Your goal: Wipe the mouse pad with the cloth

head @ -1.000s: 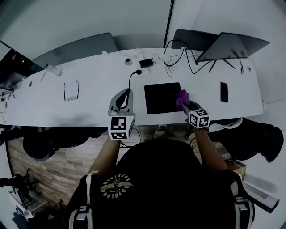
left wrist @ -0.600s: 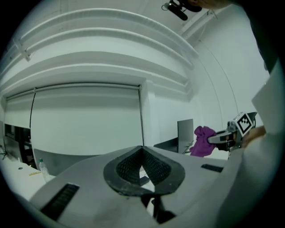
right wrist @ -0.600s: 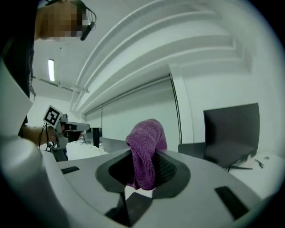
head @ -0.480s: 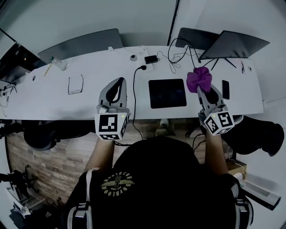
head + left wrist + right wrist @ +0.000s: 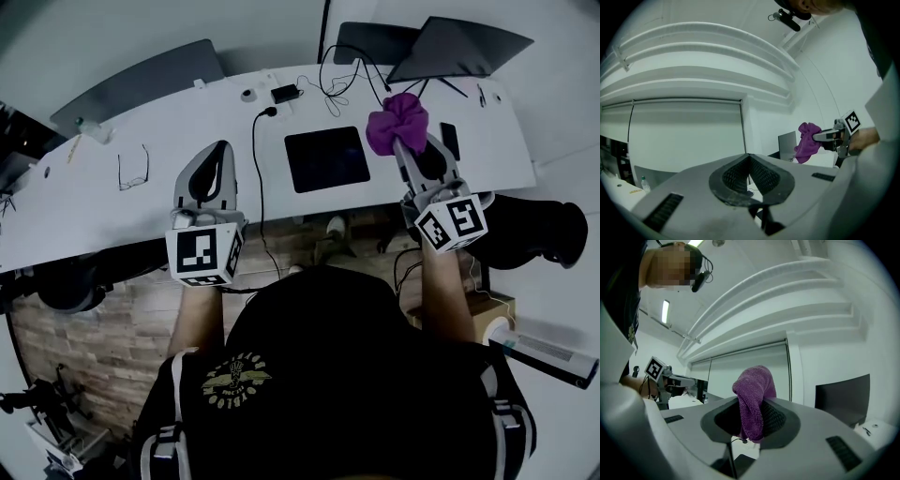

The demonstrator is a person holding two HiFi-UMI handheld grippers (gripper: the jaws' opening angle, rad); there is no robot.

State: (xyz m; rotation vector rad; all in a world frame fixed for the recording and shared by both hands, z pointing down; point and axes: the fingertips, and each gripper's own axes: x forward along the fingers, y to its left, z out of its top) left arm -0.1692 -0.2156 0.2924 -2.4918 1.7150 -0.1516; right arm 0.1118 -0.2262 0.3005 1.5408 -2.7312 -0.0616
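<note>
White desk (image 5: 94, 202) seen from above, with a black mouse pad (image 5: 326, 158) lying flat near its middle. To the right of the pad, the right gripper (image 5: 401, 142) is held up in the air. Its jaws pinch a bunched purple cloth (image 5: 397, 122), just off the pad's far right corner. Left of the pad, past a black cable (image 5: 260, 178), the left gripper (image 5: 216, 155) has its jaws pressed together on nothing. Eyeglasses (image 5: 133, 169) lie farther left.

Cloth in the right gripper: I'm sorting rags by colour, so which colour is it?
Purple. The cloth shows clearest in the right gripper view.
</note>
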